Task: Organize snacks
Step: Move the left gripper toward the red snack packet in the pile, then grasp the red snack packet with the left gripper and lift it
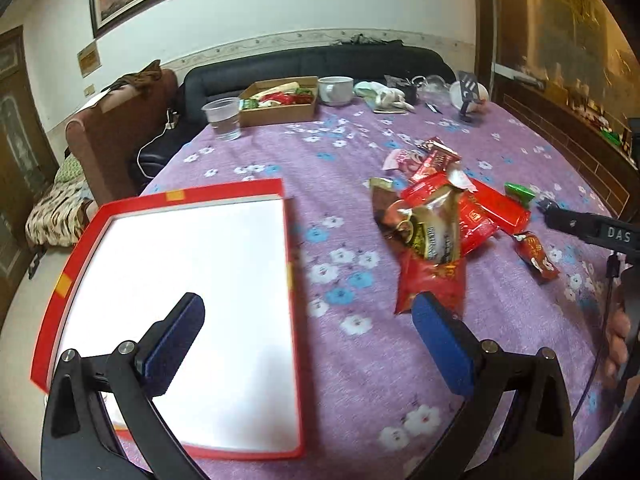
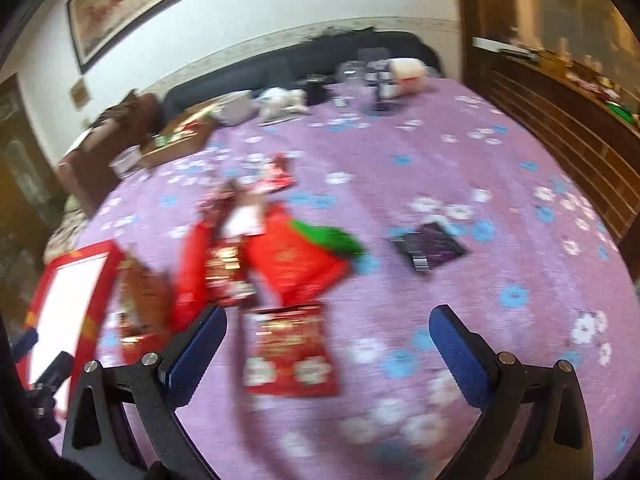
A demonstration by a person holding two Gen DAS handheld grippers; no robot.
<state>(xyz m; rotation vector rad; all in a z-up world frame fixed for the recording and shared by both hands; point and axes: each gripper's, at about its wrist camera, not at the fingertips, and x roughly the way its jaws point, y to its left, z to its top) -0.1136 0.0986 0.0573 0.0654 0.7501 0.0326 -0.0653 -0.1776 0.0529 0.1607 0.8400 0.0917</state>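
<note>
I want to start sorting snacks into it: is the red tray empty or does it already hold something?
Empty. The red tray shows only its bare white floor in the left wrist view; the snack packets all lie beside it on the purple tablecloth.

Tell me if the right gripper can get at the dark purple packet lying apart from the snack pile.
Probably yes. The right gripper is open and empty, and the purple packet lies flat alone on the tablecloth, ahead and slightly right, with nothing between. The view is blurred, so treat this as likely.
</note>
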